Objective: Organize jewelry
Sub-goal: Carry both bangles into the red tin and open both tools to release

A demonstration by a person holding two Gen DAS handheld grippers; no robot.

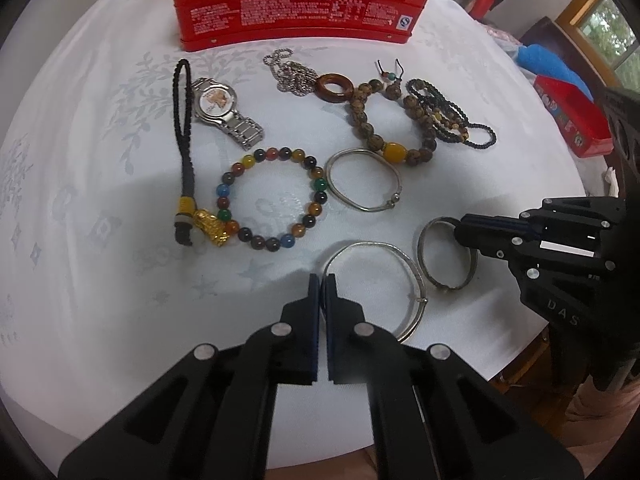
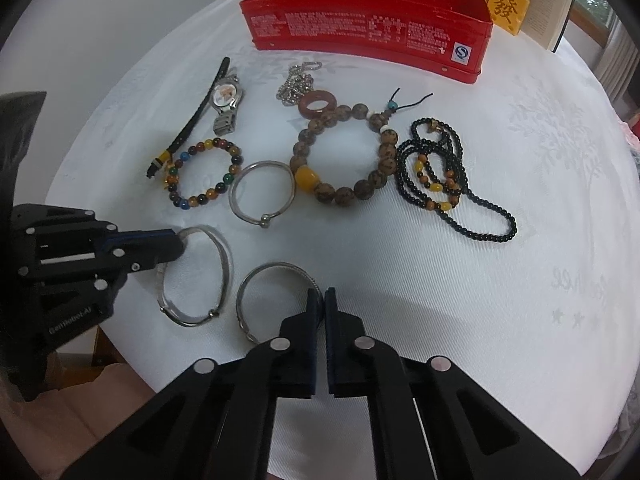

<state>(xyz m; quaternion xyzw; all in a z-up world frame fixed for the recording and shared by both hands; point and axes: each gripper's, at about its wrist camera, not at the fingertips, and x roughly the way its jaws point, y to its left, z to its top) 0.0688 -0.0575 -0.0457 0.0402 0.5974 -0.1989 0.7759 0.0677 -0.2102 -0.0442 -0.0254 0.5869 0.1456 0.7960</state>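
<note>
Two grippers work over a white-clothed counter strewn with jewelry. In the left wrist view the left gripper sits at the lower centre with its jaws pressed together on the near-left rim of a thin silver bangle lying flat on the cloth. In the right wrist view the right gripper is likewise pinched shut, on the rim of a dark engraved bangle at the lower centre. Beyond them, toward mid-frame, lie a third silver bangle, a multicoloured bead bracelet, a black cord charm with a gold figure, a steel watch, a ball chain, a brown stone ring, a large wooden bead bracelet with a yellow bead and a black bead necklace. A red tin stands at the top of both frames, well apart from the held bangles.
</note>
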